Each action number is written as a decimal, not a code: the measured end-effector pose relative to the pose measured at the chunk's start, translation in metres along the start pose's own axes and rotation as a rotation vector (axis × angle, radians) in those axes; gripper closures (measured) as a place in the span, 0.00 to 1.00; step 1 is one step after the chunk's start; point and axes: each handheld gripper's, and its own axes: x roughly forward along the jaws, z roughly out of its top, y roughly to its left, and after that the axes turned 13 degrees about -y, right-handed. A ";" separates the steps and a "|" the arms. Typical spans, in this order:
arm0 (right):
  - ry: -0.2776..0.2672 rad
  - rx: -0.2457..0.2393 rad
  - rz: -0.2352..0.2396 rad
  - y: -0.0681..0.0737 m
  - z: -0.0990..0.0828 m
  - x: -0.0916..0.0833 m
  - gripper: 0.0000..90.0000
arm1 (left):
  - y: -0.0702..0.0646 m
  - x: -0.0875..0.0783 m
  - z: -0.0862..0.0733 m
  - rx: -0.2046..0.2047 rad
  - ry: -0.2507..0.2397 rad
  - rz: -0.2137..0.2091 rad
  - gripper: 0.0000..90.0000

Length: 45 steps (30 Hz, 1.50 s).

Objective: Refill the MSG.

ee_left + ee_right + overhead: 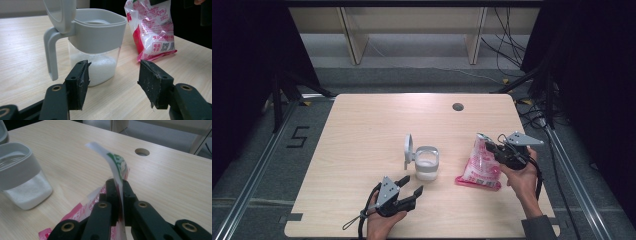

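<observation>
Bag pinched by its top edge, jar left unheld

The pink bag (480, 165) was clamped at its top by the shut right tongs (498, 148), its bottom resting on the counter (362, 130) right of the open jar (426, 163). The left tongs (410, 187) were held wide and empty, near the jar. If tipped to pour, the thin film could slip and the unsteadied jar could be knocked, spilling white grains.

Even overhead light (dark edges), sharp pictures.
</observation>
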 end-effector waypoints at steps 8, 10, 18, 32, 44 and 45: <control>0.031 -0.026 -0.023 -0.008 -0.007 0.003 0.97 | 0.010 -0.008 0.009 0.010 -0.009 0.034 0.45; 0.024 -0.048 -0.029 -0.010 -0.007 0.003 0.97 | 0.013 -0.009 0.011 0.019 -0.008 0.035 0.45; 0.040 -0.062 -0.062 -0.013 -0.013 0.005 0.93 | 0.023 -0.013 0.016 0.019 -0.007 0.069 0.45; 0.053 0.062 -0.116 -0.016 -0.020 -0.001 0.58 | 0.034 -0.012 0.020 0.039 0.015 0.097 0.46; 0.047 0.108 -0.185 -0.013 -0.023 -0.009 0.46 | 0.042 -0.012 0.022 0.034 0.029 0.118 0.46; 0.041 0.100 -0.186 -0.013 -0.023 -0.010 0.46 | 0.043 -0.012 0.022 0.035 0.025 0.113 0.46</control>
